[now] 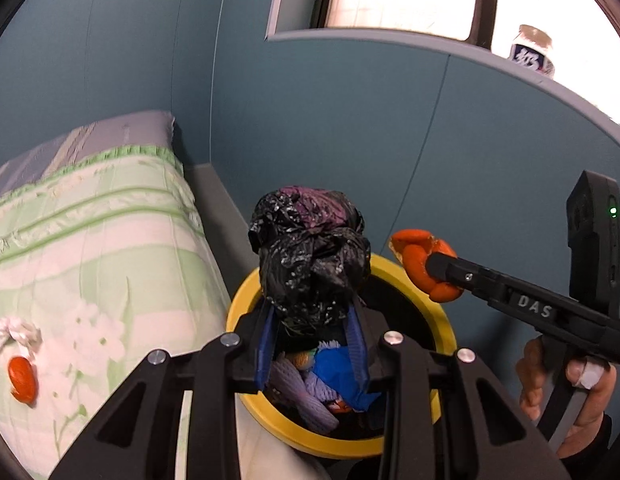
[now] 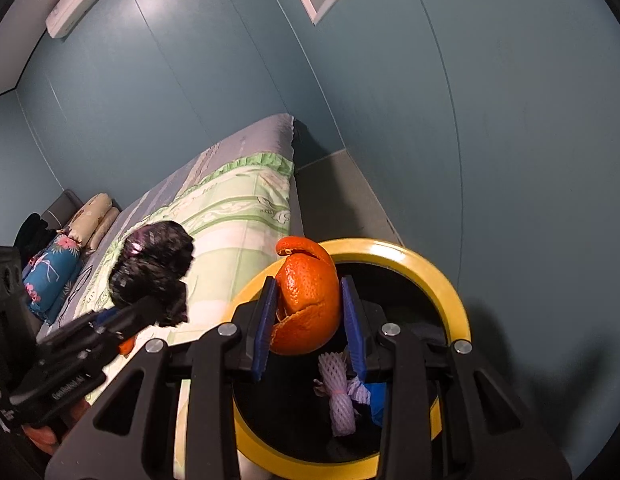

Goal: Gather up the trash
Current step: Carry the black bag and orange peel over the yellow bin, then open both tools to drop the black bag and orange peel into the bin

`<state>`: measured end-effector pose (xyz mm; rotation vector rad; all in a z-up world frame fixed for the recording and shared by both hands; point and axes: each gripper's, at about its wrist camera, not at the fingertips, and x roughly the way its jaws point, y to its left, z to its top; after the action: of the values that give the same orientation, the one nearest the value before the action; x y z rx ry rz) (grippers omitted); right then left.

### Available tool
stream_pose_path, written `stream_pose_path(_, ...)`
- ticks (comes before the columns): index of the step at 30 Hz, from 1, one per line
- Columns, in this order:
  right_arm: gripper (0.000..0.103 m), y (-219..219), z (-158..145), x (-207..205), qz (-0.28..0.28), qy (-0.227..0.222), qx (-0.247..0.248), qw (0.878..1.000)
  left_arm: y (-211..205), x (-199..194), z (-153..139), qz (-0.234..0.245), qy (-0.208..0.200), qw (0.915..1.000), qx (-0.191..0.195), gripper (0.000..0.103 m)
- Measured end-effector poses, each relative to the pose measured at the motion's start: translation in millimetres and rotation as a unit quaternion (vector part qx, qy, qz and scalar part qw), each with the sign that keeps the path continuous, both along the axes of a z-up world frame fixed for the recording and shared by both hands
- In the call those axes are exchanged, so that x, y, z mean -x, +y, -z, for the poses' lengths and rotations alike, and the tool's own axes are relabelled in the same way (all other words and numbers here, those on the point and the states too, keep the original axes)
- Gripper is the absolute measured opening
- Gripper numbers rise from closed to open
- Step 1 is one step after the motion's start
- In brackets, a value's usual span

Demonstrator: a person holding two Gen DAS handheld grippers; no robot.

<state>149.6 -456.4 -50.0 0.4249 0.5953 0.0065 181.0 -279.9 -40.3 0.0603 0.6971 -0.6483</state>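
Note:
My left gripper [image 1: 313,320] is shut on a crumpled black plastic bag [image 1: 310,256] and holds it above the yellow-rimmed bin [image 1: 246,300]. My right gripper [image 2: 310,316] is shut on a piece of orange peel [image 2: 310,300] above the same bin [image 2: 449,284]. The right gripper with the peel [image 1: 423,264] also shows in the left wrist view over the bin's far rim. The black bag [image 2: 150,268] and left gripper show at the left of the right wrist view. Inside the bin lie purple foam netting [image 2: 339,392] and blue wrappers [image 1: 333,364].
A bed with a green floral cover [image 1: 90,240] stands left of the bin. On it lie another orange peel [image 1: 22,378] and a white crumpled scrap [image 1: 16,330]. Blue-grey walls [image 2: 469,120] close in behind and right. Pillows [image 2: 54,268] lie at the bed's far end.

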Motion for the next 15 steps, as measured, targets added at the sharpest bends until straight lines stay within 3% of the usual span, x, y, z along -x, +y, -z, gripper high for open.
stream_pose_path(6,0.033,-5.5,11.9,-15.0,0.005,0.022,-0.005,1.0,-6.4,-12.3,20.1,0.0,0.031,0.9995,-0.006,0.03)
stream_pose_path(8,0.034,-4.9,12.2,-13.9,0.012,0.021,0.006,1.0,-7.1,-17.1,24.5,-0.001,0.039,0.9992,-0.005,0.04)
stream_pose_path(10,0.046,-5.2,11.4,-10.7,0.018,0.015,0.01,1.0,-3.4,-18.2,27.5,-0.007,0.04,0.9992,-0.002,0.06)
stream_pose_path(15,0.048,-13.7,9.4,-5.6,0.037,0.012,0.017,0.999,9.7,-21.5,27.0,-0.016,0.04,0.9989,0.017,0.072)
